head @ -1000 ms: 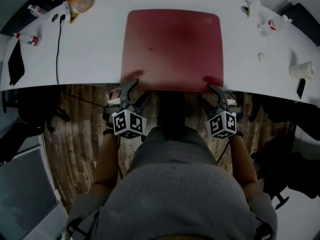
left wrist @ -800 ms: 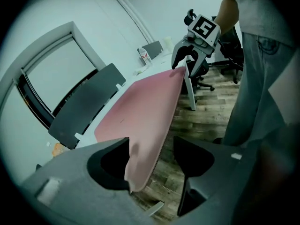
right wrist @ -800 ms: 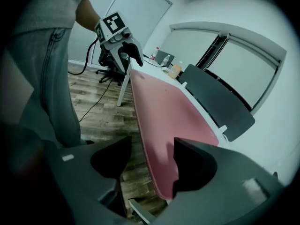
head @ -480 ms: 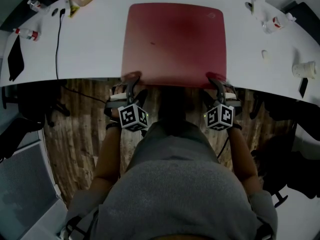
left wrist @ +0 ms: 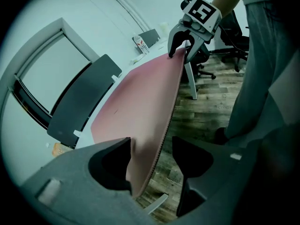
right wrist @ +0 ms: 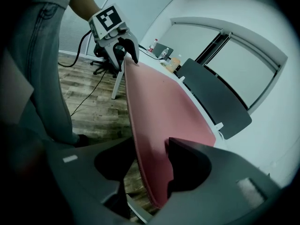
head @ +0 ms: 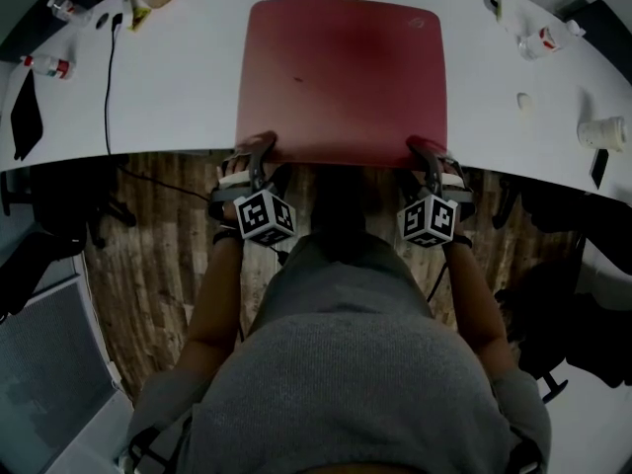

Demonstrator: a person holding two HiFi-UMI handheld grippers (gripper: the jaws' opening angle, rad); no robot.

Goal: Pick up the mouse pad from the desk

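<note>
Large thin red mouse pad [head: 341,77] lies on the white desk [head: 168,97], near edge overhanging; left gripper [head: 255,152] and right gripper [head: 427,152] straddle its near corners, jaws just closing but not yet pinching; it looks light and floppy, so gripping both corners suits

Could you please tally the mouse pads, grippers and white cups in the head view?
mouse pad: 1
grippers: 2, left gripper and right gripper, jaws just been closing, the mouse pad's near edge between them
white cup: 1
total: 4
</note>
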